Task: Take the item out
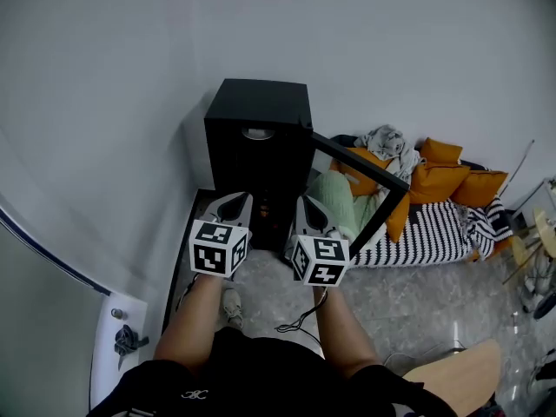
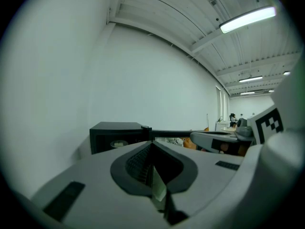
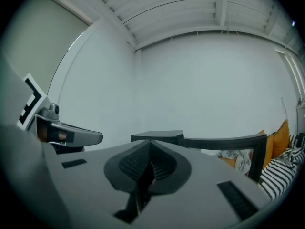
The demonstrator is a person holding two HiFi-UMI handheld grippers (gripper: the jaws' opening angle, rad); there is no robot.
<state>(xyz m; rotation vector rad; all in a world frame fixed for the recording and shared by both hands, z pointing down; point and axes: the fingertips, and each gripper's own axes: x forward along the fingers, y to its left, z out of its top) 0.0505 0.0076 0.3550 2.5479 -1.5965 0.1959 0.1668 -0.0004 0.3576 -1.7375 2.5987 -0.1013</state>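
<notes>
A black cabinet [image 1: 259,120] stands against the white wall, its glass-framed door [image 1: 365,172] swung open to the right. Something small and reddish [image 1: 265,208] shows low inside the dark opening; I cannot tell what it is. My left gripper [image 1: 236,201] and right gripper [image 1: 307,203] are held side by side just in front of that opening, both pointing at it. In the left gripper view the left gripper [image 2: 151,143] has its jaws together with nothing between them, the cabinet [image 2: 116,130] beyond. The right gripper [image 3: 150,143] also looks shut and empty, facing the cabinet [image 3: 157,137].
A striped mattress [image 1: 434,228] with orange cushions [image 1: 447,181], grey clothes [image 1: 387,142] and a green cloth [image 1: 334,196] lies right of the cabinet. A cable [image 1: 300,324] and a shoe [image 1: 231,307] are on the floor by my legs. A wooden tabletop corner [image 1: 456,380] is near right.
</notes>
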